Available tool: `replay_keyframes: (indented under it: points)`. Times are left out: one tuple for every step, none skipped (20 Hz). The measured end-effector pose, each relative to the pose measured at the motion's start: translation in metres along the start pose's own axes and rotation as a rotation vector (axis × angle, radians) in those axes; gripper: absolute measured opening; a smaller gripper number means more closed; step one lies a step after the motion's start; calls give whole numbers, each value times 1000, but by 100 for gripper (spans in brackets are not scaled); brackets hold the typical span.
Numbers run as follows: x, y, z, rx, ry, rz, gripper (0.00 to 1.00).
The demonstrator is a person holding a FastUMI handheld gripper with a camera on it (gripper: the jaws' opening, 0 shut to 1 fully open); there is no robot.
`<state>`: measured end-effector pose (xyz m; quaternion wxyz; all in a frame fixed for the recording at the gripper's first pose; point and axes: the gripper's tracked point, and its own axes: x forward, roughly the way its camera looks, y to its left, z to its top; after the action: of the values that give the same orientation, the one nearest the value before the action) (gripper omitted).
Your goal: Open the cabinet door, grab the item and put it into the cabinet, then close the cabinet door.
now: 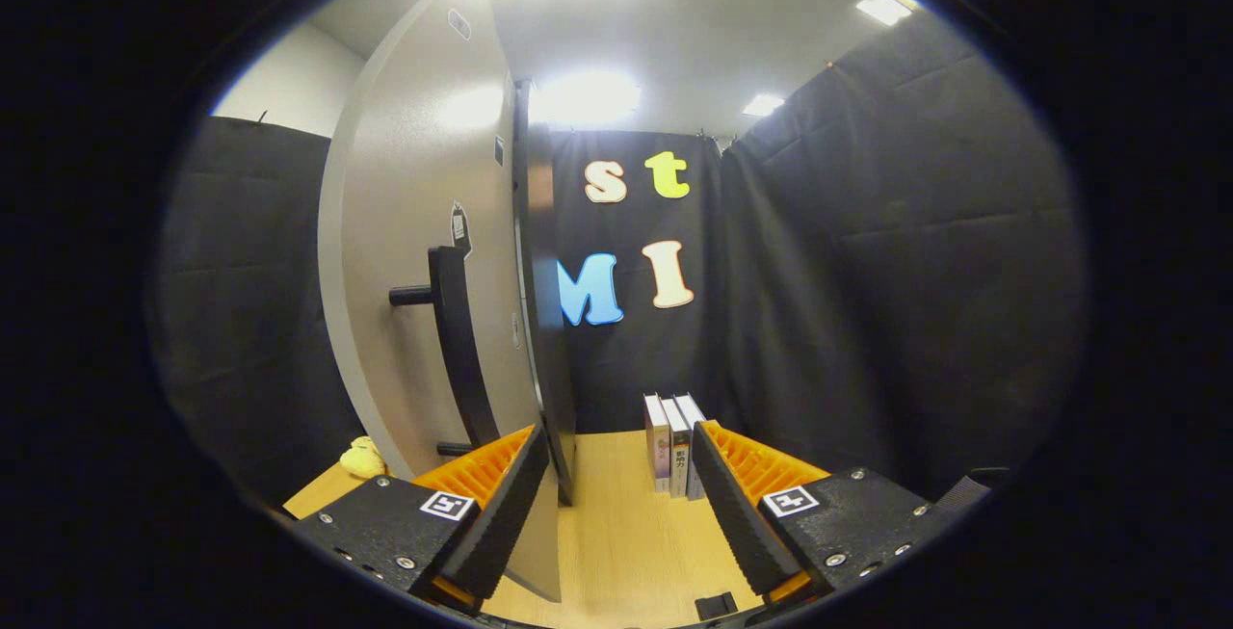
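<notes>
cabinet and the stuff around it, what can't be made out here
- Cabinet interior: gripper view, hidden behind the open door.
- Yellow item on the table: gripper view, partly covered by the door's lower edge; kind unclear.
- Books beyond the open gripper: spine print too small.

- The tall pale grey cabinet door stands upright, swung open and seen at a slant, its outer face turned toward the camera; its free edge passes just beside the left finger, and its lower corner hangs above the wooden tabletop.
- A long black bar handle runs vertically down the door's face, held off it by two short black posts.
- Three thin upright books with pale spines stand side by side on the light wooden tabletop, touching one another, ahead of the fingers and just beside the right fingertip.
</notes>
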<state>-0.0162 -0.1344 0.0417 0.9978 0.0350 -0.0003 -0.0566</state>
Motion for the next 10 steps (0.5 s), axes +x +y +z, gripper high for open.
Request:
replay_keyframes:
  points:
    - [3, 3, 0, -11, -2, 22, 93]
    - [7, 3, 0, -17, -8, 33, 93]
    - [7, 6, 1, -12, -13, 46, 92]
    - [8, 9, 0, 2, -12, 55, 92]
    - [11, 11, -1, 6, -11, 59, 92]
    - [13, 13, -1, -8, -18, 58, 92]
    - [13, 14, 0, -27, -29, 53, 91]
    - [14, 18, 0, -41, -37, 53, 91]
    - [14, 28, 0, -44, -37, 62, 91]
    - [17, 39, -3, -30, -32, 75, 91]
